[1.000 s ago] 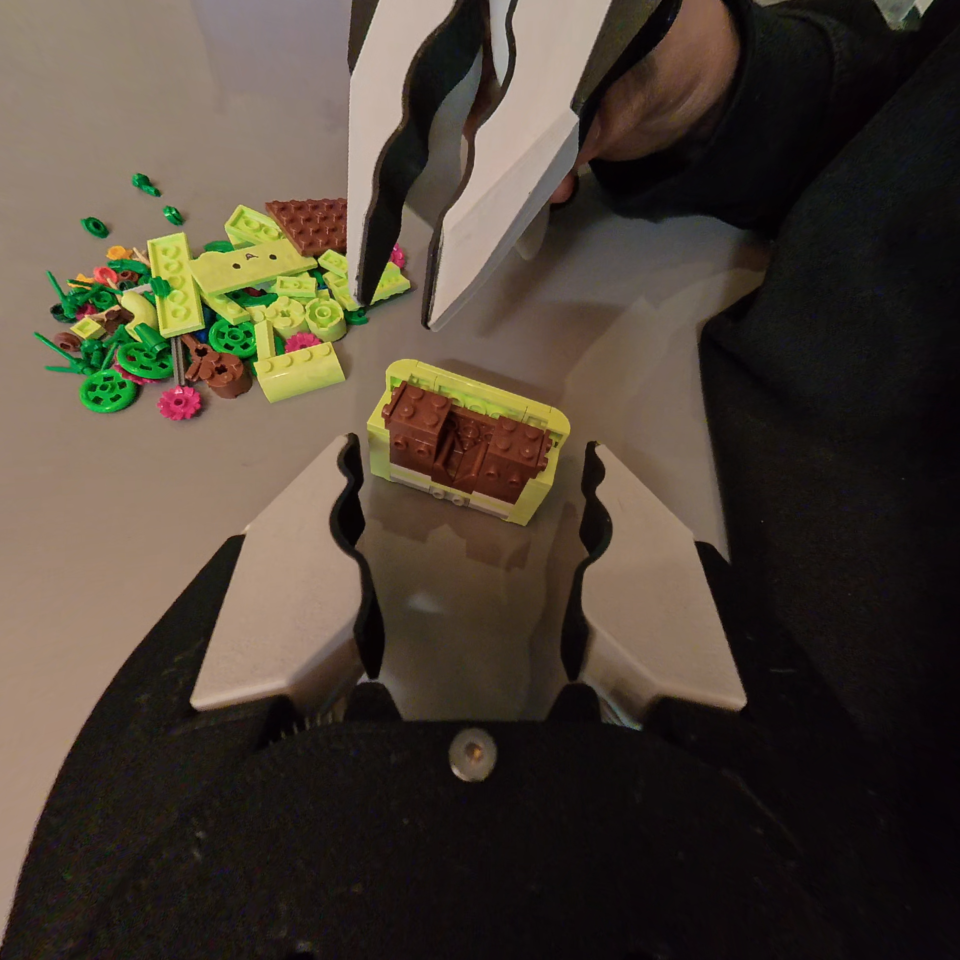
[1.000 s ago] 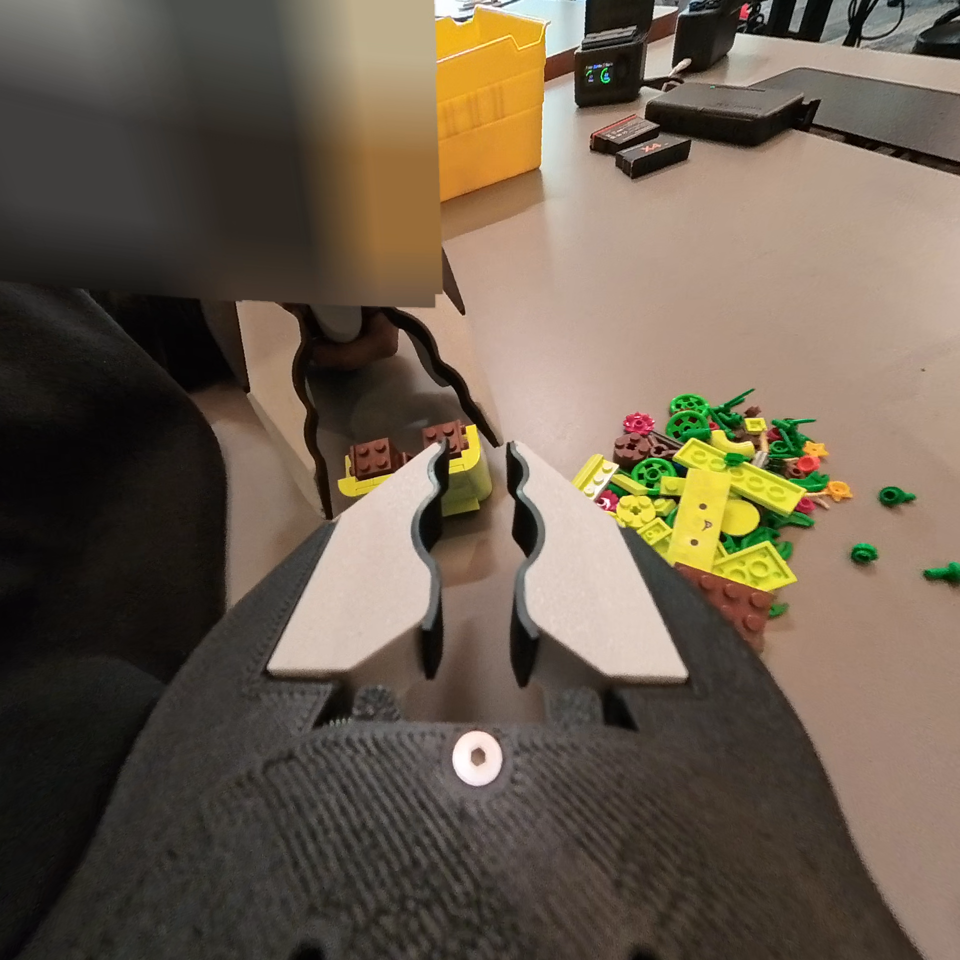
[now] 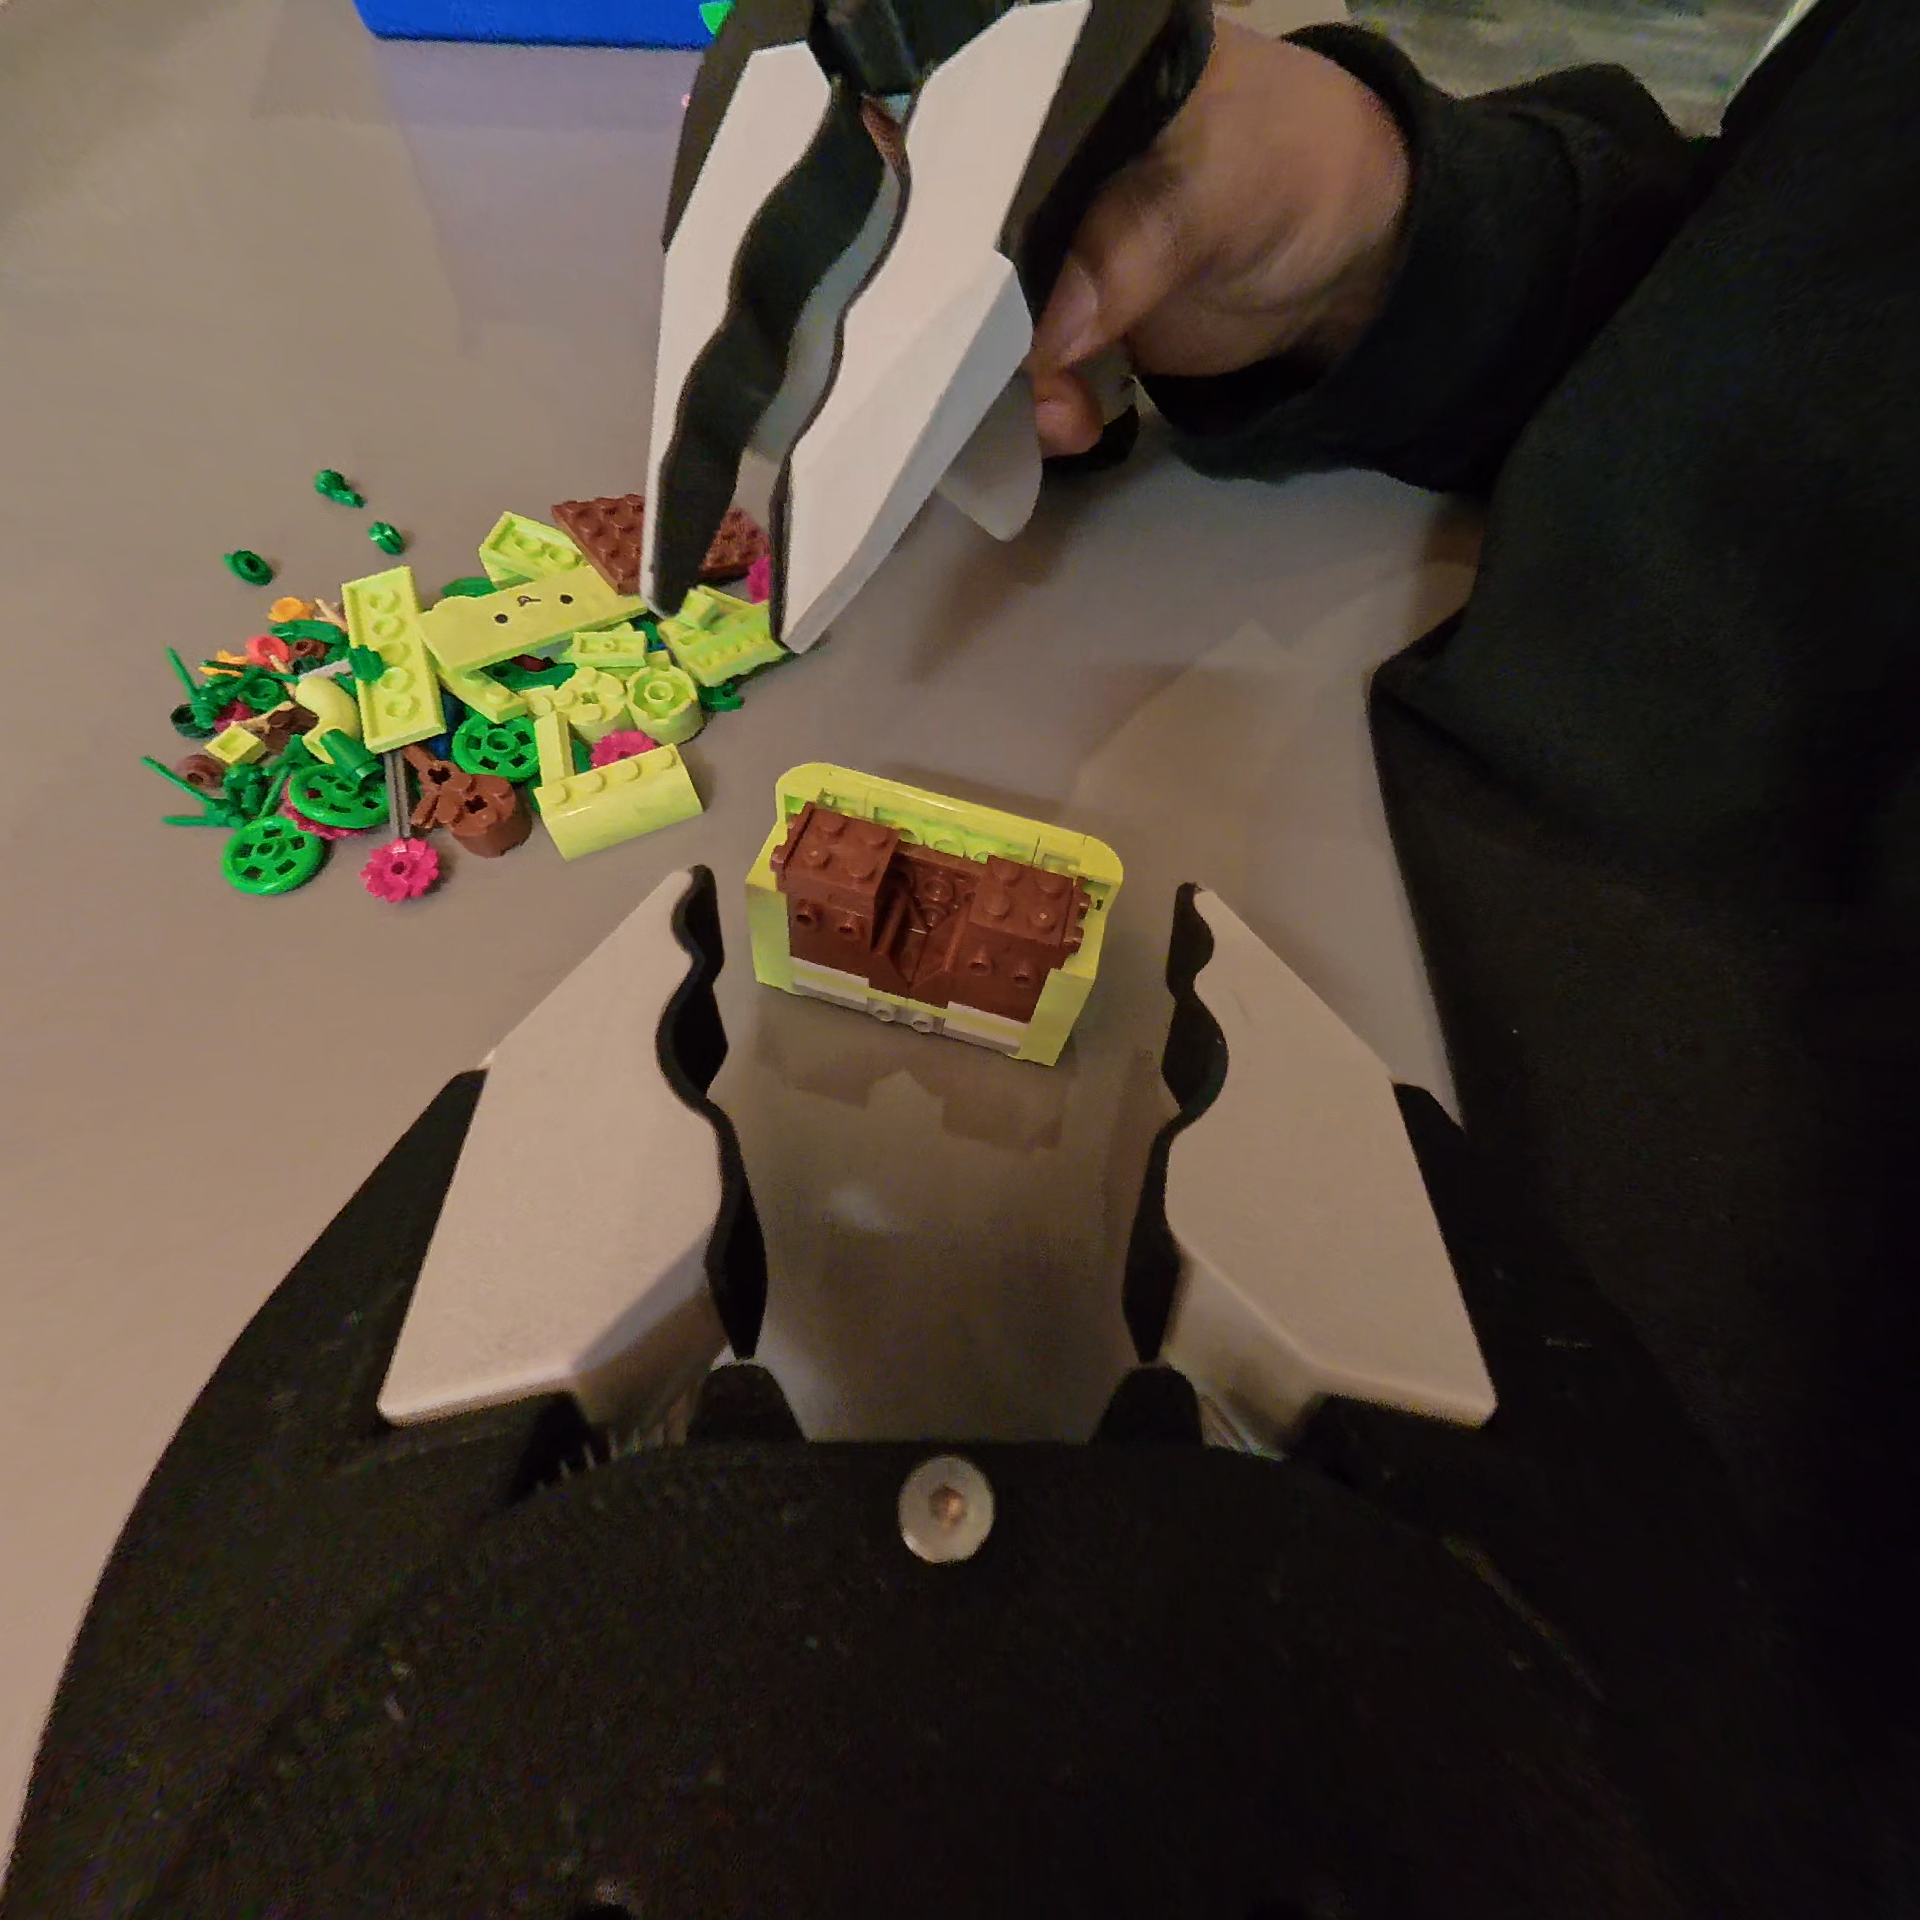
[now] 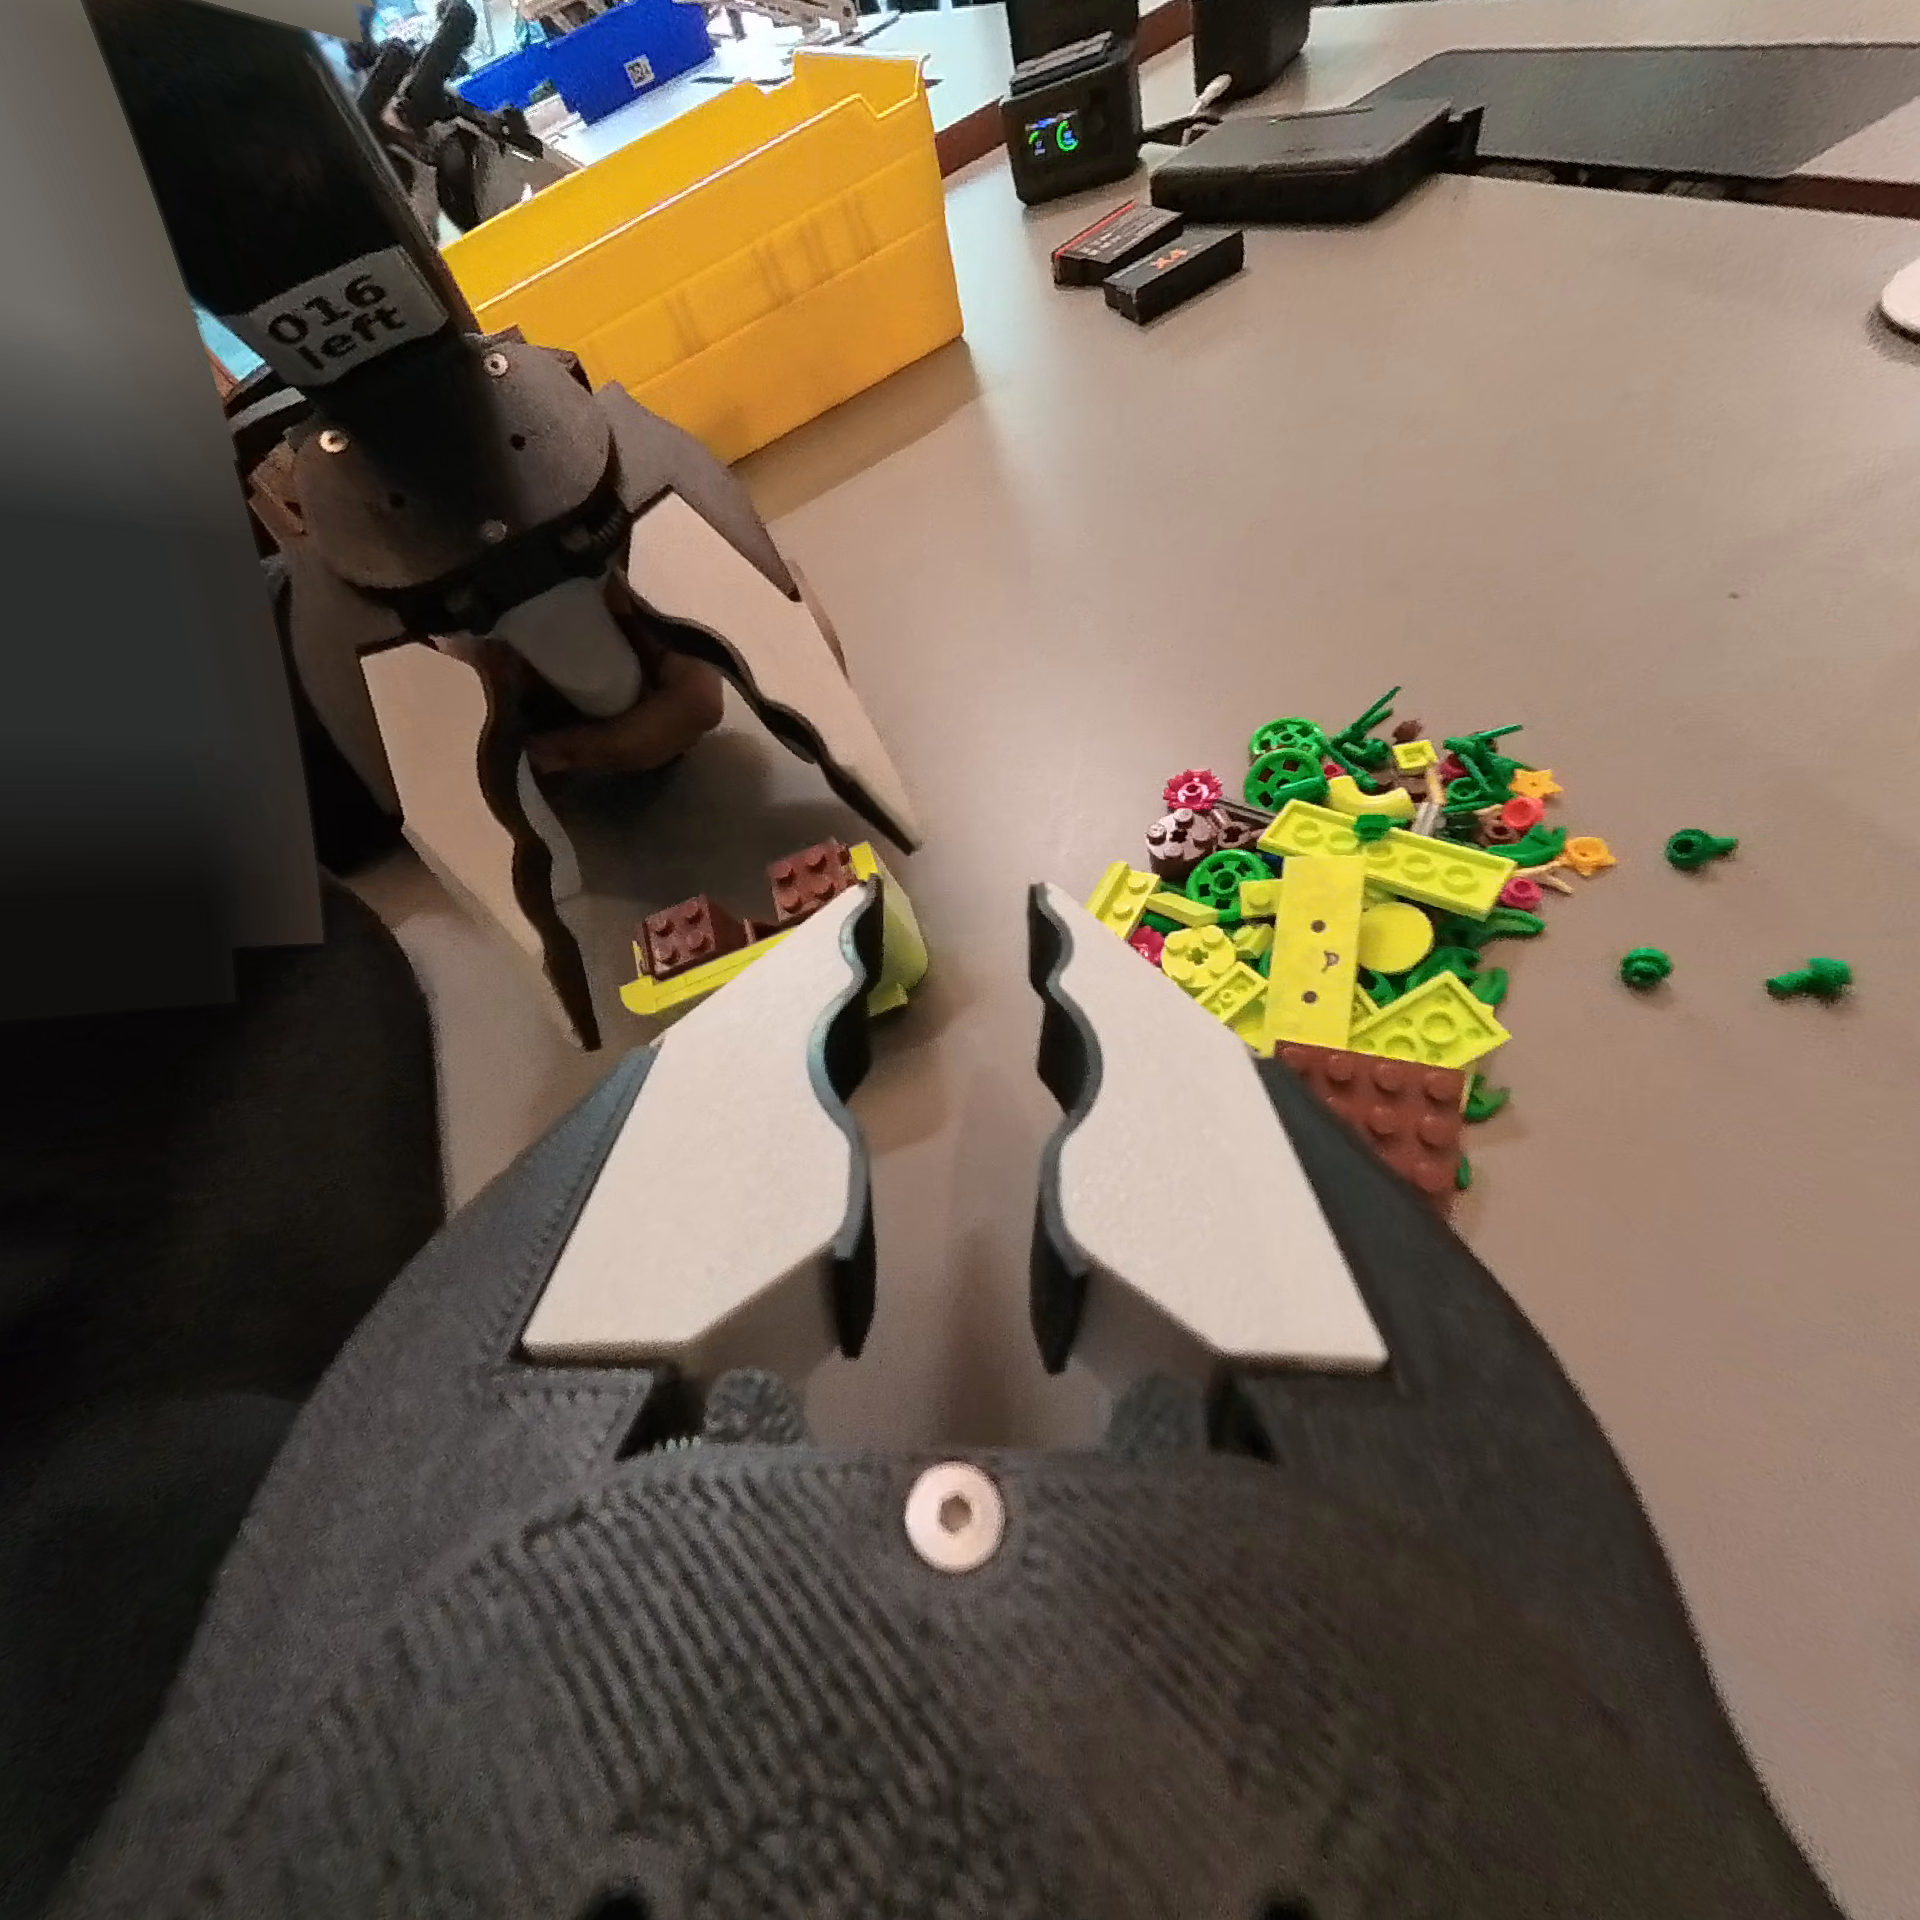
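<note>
A small build [image 3: 935, 914] of brown bricks in a lime-green shell stands on the grey table [image 3: 260, 1039]. My left gripper [image 3: 940, 894] is open and empty, its tips on either side of the build's near face and apart from it. My right gripper [image 3: 727, 623] is open by a narrow gap and empty, with its tips at the near edge of a pile of loose lime, green and brown pieces [image 3: 468, 686]. In the right wrist view the right gripper [image 4: 953, 899] hangs between the build [image 4: 707, 935] and the pile [image 4: 1351, 914], and the left gripper [image 4: 748, 935] straddles the build.
A brown plate [image 4: 1382, 1112] lies at the pile's near edge. A yellow bin [image 4: 727, 260] and black devices [image 4: 1070, 135] stand farther back. A person's hand [image 3: 1247, 239] and dark sleeve [image 3: 1662, 935] fill the right side. A few green bits [image 4: 1808, 977] lie apart.
My right gripper has moved away from the build toward the pile of loose pieces. The left gripper and the build have stayed where they were.
</note>
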`<action>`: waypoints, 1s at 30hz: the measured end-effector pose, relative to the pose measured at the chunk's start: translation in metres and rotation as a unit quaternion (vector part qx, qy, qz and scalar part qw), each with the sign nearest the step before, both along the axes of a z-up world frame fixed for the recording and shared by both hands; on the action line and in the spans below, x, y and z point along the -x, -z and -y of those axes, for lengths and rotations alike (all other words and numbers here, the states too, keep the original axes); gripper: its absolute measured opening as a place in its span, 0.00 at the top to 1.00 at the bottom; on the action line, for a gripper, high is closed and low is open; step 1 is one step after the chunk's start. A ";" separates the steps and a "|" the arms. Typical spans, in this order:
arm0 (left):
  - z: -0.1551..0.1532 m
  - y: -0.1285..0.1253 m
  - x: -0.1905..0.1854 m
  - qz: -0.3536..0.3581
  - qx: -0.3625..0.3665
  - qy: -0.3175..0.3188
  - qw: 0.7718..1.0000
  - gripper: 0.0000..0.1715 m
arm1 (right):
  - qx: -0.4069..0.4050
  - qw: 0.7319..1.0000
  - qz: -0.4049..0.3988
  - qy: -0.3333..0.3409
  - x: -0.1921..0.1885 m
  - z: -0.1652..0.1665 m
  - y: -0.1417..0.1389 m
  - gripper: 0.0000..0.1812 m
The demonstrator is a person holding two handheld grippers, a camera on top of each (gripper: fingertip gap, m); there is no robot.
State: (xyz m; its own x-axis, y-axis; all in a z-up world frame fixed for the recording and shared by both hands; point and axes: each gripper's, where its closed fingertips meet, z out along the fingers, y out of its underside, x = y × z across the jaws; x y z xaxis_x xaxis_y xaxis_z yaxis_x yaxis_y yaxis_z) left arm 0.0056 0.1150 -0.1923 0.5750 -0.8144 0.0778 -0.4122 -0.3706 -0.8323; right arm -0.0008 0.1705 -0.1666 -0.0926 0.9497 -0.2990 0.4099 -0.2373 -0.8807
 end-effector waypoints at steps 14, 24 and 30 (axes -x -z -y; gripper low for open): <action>-0.020 -0.029 0.013 0.124 -0.001 -0.052 0.991 0.59 | -0.008 1.000 -0.002 0.003 -0.001 0.001 -0.003 0.84; -0.016 -0.081 0.020 0.335 0.024 -0.033 0.941 0.60 | -0.005 1.000 -0.009 0.007 -0.001 -0.001 -0.005 0.84; -0.017 -0.086 0.021 0.362 0.030 -0.032 0.931 0.60 | -0.004 1.000 -0.010 0.007 -0.002 -0.001 -0.006 0.84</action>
